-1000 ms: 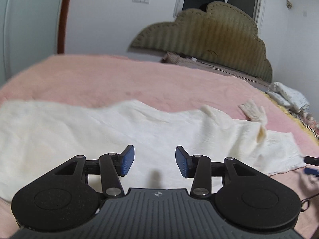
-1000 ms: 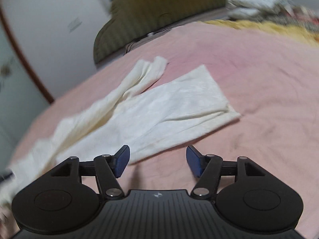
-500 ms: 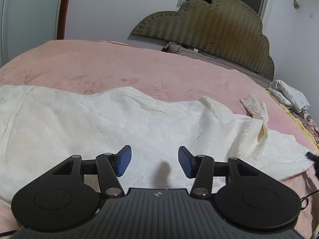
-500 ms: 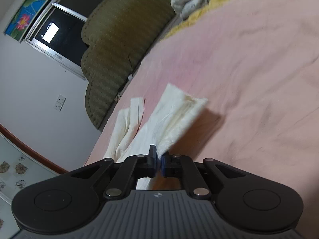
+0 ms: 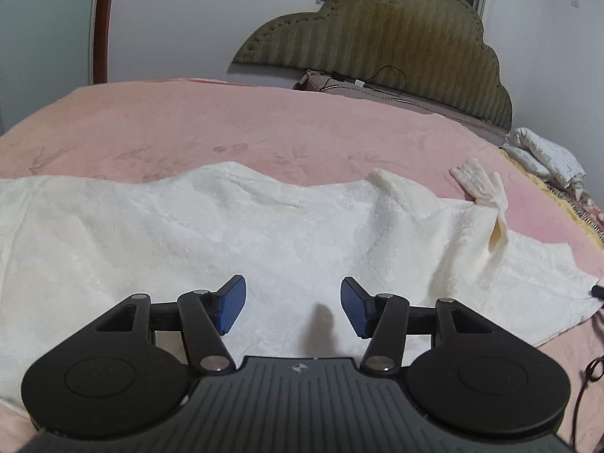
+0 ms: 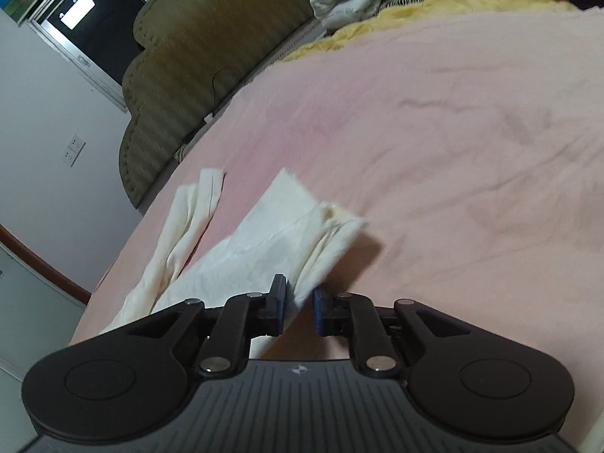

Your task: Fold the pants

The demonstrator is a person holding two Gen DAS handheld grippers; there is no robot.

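Cream white pants lie spread across the pink bed, waist end to the left, legs running right. My left gripper is open and empty, hovering low over the near edge of the pants. In the right wrist view the nearer leg's hem lies between the blue pads of my right gripper, whose jaws stand a little apart around the cloth. The other leg lies bunched beside it.
An olive padded headboard stands at the far side. A folded white quilt and yellow and striped bedding lie at the bed's right end. A cable hangs near my left gripper.
My right gripper closed on the leg hem and lifted it, and has now opened slightly. My left gripper stayed open and moved a little closer over the pants.
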